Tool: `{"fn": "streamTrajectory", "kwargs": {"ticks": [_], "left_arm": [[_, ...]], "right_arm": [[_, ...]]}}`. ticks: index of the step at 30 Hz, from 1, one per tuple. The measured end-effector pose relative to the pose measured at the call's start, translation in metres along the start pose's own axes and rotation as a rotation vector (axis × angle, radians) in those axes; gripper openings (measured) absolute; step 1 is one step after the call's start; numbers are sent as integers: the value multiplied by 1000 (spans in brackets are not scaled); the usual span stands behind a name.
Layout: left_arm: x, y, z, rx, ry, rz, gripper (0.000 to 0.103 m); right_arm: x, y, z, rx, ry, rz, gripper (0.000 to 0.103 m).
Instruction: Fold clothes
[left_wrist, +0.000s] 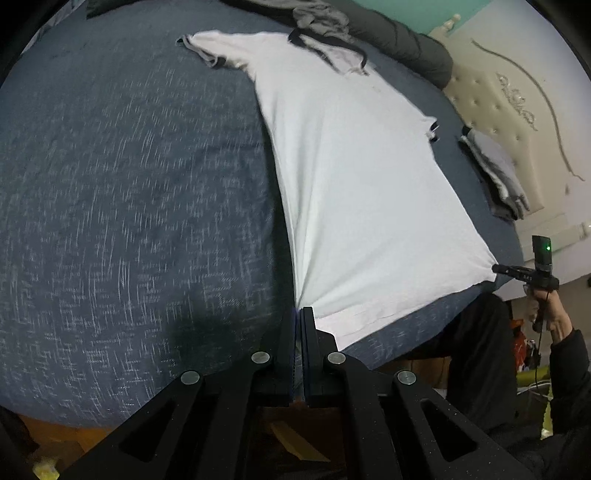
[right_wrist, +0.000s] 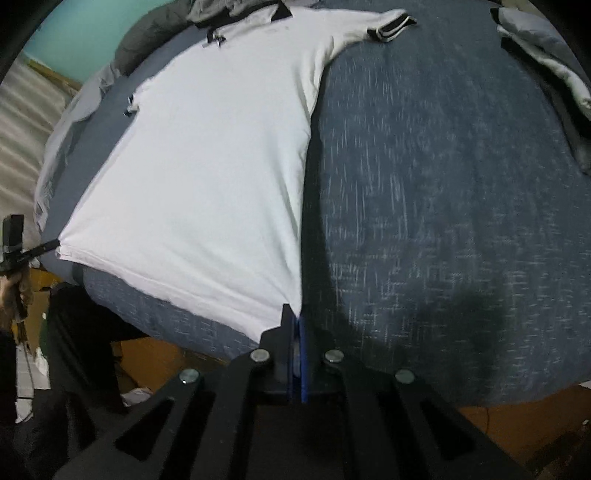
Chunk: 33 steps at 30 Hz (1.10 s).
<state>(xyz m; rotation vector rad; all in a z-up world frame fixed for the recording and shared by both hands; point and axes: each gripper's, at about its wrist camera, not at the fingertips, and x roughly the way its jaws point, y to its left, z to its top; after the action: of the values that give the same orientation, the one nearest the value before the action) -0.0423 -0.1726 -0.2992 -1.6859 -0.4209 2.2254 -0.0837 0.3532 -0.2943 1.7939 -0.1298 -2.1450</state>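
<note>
Left wrist view: the left gripper (left_wrist: 298, 314) has its fingers clamped together on the left hem corner of the white shirt (left_wrist: 351, 177), which lies spread on the blue bedcover (left_wrist: 129, 203) with its collar at the far side. Further right, the right gripper (left_wrist: 496, 268) pinches the other hem corner; the hem is pulled taut between them at the bed's near edge. A folded grey garment (left_wrist: 495, 173) rests beside the cream headboard (left_wrist: 498, 99).
</note>
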Motion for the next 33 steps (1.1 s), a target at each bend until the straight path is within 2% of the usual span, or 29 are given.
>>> {"fn": "streamTrajectory", "kwargs": {"ticks": [7, 12, 22, 25, 27, 28, 29, 30, 31, 33], "left_arm": [[34, 10, -7, -29, 63, 25, 3], [23, 7, -7, -25, 39, 3, 3], [53, 13, -11, -73, 94, 17, 3], [52, 13, -8, -82, 89, 11, 4], [51, 13, -6, -86, 84, 6, 8], [50, 13, -6, -89, 82, 4, 15], [51, 13, -6, -87, 83, 3, 23], [52, 11, -7, -82, 85, 1, 26], [53, 10, -8, -77, 88, 0, 31], [54, 8, -10, -68, 93, -2, 33]], "right_arm": [[6, -3, -3, -7, 9, -42, 2], [-4, -11, -6, 19, -24, 3, 2], [12, -3, -6, 6, 24, -3, 2], [14, -6, -8, 19, 31, 2, 3], [13, -7, -8, 24, 31, -7, 8], [11, -7, -9, 23, 25, -7, 11], [9, -7, -9, 22, 20, -2, 19], [8, -7, -11, 19, 18, 2, 29], [6, -6, -12, 17, 16, 7, 31], [6, -7, -15, 10, 20, 3, 32]]}}
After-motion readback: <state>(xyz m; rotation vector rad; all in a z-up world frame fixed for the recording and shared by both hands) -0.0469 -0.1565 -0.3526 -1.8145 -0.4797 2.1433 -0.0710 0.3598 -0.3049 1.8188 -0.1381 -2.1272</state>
